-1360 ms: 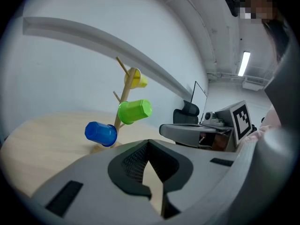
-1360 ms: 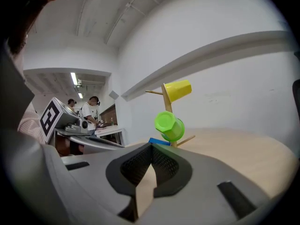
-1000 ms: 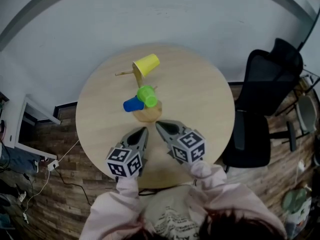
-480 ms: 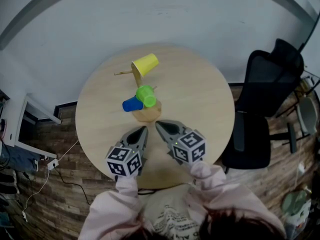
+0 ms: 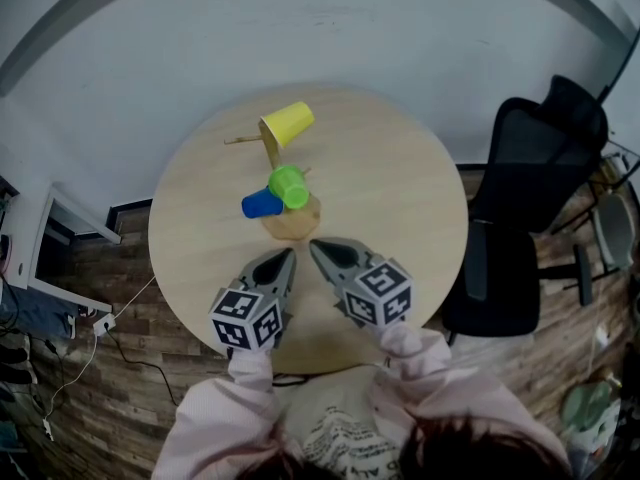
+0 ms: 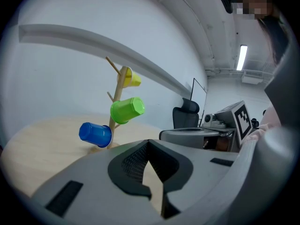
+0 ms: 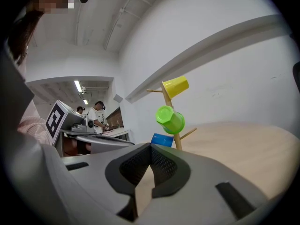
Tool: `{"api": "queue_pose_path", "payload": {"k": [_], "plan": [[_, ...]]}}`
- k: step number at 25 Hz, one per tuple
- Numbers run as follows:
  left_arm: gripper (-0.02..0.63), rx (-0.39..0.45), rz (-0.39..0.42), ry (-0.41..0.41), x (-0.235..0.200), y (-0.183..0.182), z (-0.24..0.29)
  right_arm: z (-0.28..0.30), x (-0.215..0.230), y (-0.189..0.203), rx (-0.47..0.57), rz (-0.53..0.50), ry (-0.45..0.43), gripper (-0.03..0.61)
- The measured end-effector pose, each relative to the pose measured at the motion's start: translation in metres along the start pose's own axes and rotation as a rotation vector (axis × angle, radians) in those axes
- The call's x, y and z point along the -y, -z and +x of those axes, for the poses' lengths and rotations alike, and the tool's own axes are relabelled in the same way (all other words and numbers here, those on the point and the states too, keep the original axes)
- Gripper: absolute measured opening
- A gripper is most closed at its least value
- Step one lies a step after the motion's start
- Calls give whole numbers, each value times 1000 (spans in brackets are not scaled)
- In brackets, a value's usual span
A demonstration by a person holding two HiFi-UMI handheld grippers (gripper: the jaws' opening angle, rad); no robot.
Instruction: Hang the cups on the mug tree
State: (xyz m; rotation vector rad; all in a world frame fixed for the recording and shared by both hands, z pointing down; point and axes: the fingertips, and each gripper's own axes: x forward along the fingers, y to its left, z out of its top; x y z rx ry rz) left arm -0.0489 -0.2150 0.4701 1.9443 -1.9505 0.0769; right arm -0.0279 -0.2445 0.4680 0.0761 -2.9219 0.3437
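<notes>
Against a second ago we find almost nothing changed: the left gripper (image 5: 284, 260) and the right gripper (image 5: 317, 249) keep their places over the near edge of the round table (image 5: 400, 198), tips toward its middle. The cups hang as they did, and only the whole head view has slid slightly.

Both grippers are closed and empty. Their jaw tips meet in each gripper view, with only table wood showing behind them.

We count one mug tree (image 5: 295, 225), standing near the middle of the table just beyond the gripper tips. Three cups hang on it:
- one yellow cup (image 5: 288, 123) on the topmost peg, toward the far edge
- one green cup (image 5: 289, 186) lower down
- one blue cup (image 5: 261, 204) lowest, beside the green one, toward the left edge

One black office chair (image 5: 530, 188) stands off the right edge.
</notes>
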Motion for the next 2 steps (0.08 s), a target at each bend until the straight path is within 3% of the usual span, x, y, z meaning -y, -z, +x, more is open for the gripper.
{"api": "queue_pose_path", "payload": {"k": [2], "plan": [[0,-1,1,1,1,1,0,-1,-1,1,0,-8,0,-2]]}}
